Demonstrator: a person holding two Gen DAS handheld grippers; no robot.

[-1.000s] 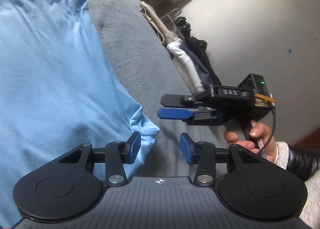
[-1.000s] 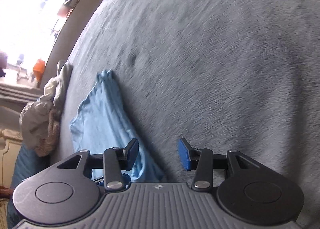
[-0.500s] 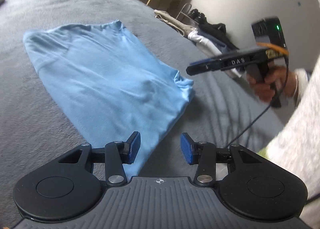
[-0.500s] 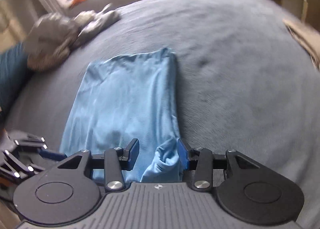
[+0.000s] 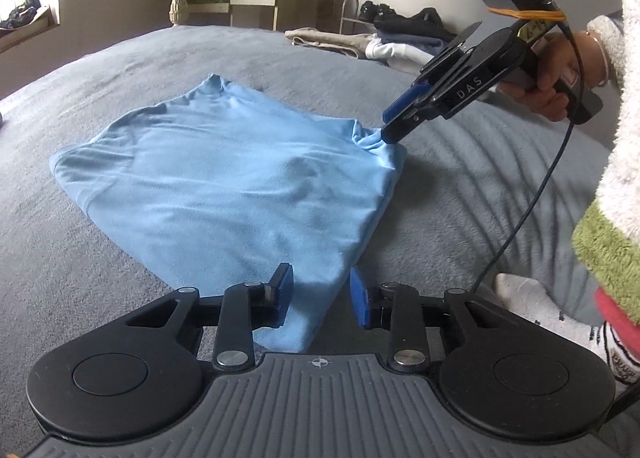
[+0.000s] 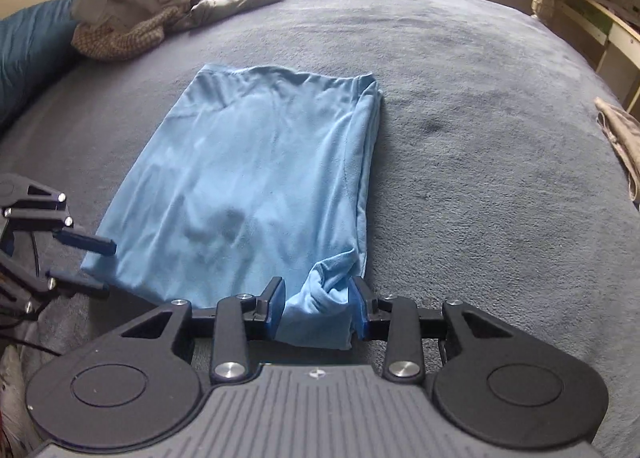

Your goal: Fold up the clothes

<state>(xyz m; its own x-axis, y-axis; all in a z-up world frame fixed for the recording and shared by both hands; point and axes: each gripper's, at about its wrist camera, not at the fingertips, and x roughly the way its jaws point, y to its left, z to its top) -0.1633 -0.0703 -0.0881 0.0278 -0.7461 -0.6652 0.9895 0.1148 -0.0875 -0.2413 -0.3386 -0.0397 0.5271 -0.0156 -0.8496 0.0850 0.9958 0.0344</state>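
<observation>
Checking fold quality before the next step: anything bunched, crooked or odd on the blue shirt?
Mostly flat. The blue shirt is bunched at its near right corner, which sits crumpled between the closing jaws of the right gripper. The left gripper is closing over the other near corner. Loose clothes pile lies at the far edge.

We see the light blue folded cotton garment [image 5: 224,186] vanish beneath the left gripper [image 5: 320,294] at its near corner. The grey fleece bedcover [image 6: 480,138] runs past every picture edge; the person's fleecy sleeve [image 5: 616,162] is cropped.
</observation>
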